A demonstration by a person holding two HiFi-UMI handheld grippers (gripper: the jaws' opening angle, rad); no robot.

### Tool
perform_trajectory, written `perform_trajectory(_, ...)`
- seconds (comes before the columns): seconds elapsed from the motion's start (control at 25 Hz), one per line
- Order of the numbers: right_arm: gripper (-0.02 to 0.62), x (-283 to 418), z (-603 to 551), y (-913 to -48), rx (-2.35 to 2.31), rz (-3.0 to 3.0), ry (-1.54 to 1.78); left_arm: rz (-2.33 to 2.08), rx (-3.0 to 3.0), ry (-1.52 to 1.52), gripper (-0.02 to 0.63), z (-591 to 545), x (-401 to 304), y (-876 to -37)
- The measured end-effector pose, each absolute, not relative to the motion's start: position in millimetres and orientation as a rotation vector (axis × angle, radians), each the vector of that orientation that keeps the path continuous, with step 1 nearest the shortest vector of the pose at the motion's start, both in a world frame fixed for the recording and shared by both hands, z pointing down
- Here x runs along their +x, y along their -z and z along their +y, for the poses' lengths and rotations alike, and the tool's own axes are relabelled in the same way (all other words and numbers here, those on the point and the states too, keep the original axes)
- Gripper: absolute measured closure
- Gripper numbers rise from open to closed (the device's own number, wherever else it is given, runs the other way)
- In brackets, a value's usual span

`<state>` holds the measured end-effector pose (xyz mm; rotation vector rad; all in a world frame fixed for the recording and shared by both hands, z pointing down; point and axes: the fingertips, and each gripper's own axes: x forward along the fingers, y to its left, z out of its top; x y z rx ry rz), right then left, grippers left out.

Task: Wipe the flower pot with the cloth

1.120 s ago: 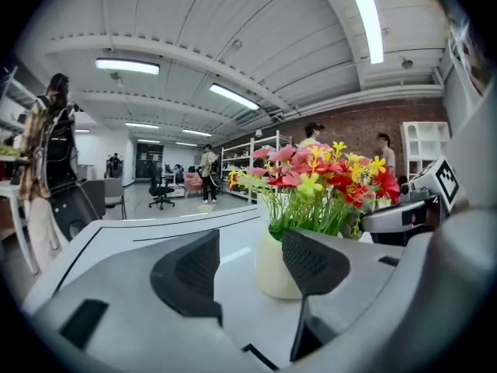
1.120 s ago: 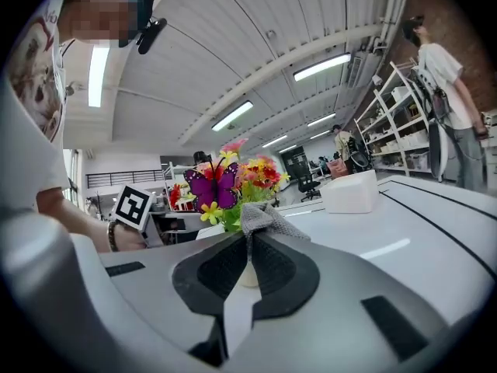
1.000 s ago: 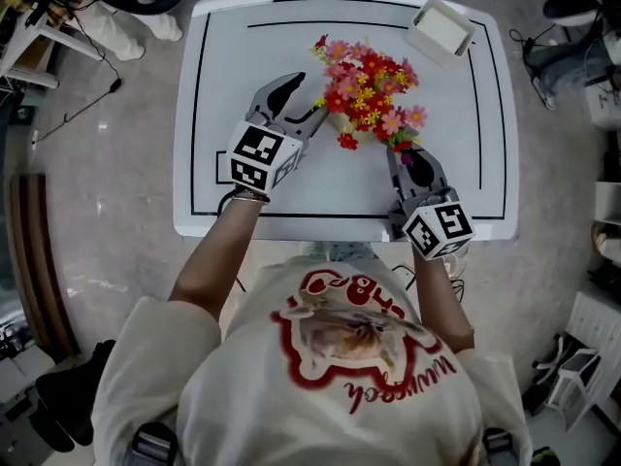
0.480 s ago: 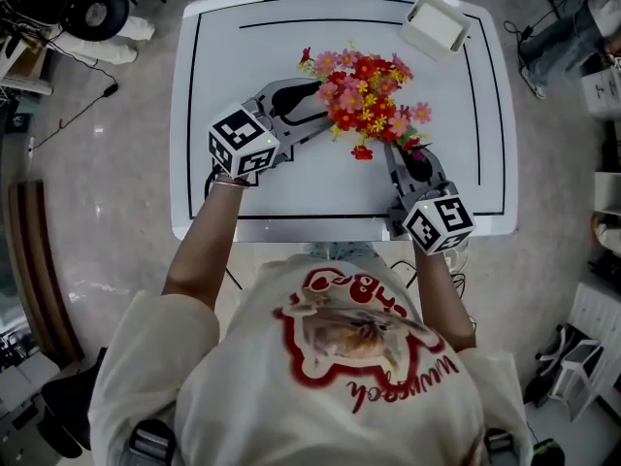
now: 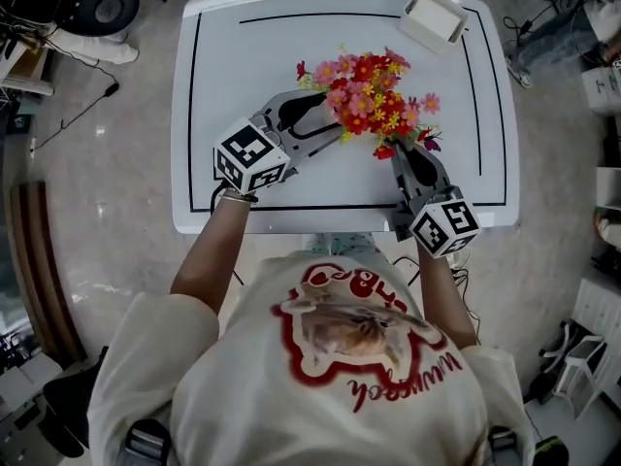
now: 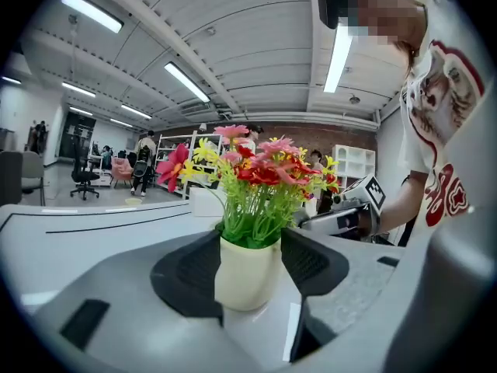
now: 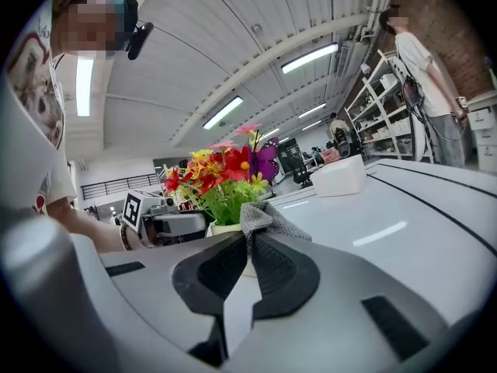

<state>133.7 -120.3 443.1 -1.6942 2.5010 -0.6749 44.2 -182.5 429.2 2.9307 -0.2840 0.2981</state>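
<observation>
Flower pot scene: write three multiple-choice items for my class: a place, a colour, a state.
1. Where on the white table does the white rectangular box stand? A. near left corner B. far right corner C. centre
2. What colour is the woven cloth in the right gripper? A. blue B. yellow C. grey
3. How do the fingers of the left gripper stand? A. closed on the cream ceramic flower pot B. apart, empty C. closed on the cloth

B: the head view shows it there. C: grey weave shows between the right gripper's fingers. A: the pot's sides meet both fingers in the left gripper view.
</observation>
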Motion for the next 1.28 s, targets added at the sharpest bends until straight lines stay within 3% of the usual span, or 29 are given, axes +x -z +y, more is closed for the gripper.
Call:
perform_trajectory(0.84, 0.581, 98, -62, -437, -1.671, 2.456, 0.683, -0.405, 2.902, -0.264, 0.36, -150, 42, -431)
perform_trajectory(1.28, 0.581, 117, -111, -431, -1.823, 2.467, 0.564, -0.407, 2.9, -0.24, 0.36, -143, 42, -426)
